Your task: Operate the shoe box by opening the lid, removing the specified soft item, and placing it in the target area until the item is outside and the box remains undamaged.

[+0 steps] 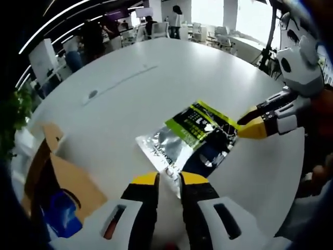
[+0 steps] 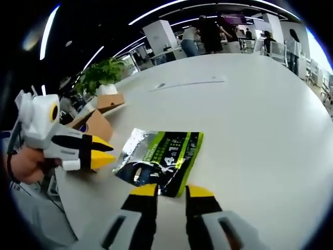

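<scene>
**Pouch flat on the table, between two grippers**

The foil pouch [image 1: 195, 136] lies flat on the white table [image 1: 130, 88], outside the cardboard box [image 1: 62, 182]. The left gripper [image 1: 169, 179] sits just short of its silver end, jaws spread. The right gripper [image 2: 171, 191] is near its dark end, jaws apart. The pouch's lettering is too blurred to read.

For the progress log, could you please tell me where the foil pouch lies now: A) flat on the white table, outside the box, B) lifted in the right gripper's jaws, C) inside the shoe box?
A: the foil pouch lies flat on the white table, with the cardboard shoe box off to one side and both grippers clear of it.
</scene>
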### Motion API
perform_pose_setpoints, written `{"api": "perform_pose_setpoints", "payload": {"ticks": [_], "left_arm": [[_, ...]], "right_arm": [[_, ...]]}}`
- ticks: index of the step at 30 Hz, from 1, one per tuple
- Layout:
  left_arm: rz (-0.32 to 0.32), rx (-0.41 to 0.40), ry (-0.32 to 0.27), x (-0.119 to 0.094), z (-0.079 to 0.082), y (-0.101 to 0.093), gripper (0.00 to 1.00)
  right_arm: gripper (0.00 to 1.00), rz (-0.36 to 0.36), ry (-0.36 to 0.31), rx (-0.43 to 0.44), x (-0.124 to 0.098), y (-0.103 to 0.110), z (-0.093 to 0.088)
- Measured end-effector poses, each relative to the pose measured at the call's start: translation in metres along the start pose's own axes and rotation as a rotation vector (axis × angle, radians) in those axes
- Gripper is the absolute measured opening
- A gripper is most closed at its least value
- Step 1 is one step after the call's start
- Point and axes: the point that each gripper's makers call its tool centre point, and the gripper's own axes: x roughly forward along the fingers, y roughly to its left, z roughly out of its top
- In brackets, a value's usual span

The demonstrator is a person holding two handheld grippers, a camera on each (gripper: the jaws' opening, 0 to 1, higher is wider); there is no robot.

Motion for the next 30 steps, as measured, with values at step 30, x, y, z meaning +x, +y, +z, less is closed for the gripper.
{"api": "perform_pose_setpoints", "payload": {"ticks": [30], "left_arm": [[-0.21,-0.078,-0.181,-0.066,0.005,-0.019,0.3]], "right_arm": [[0.38,-0.033,-0.15,0.07,-0.035,0.043,0.009]]}}
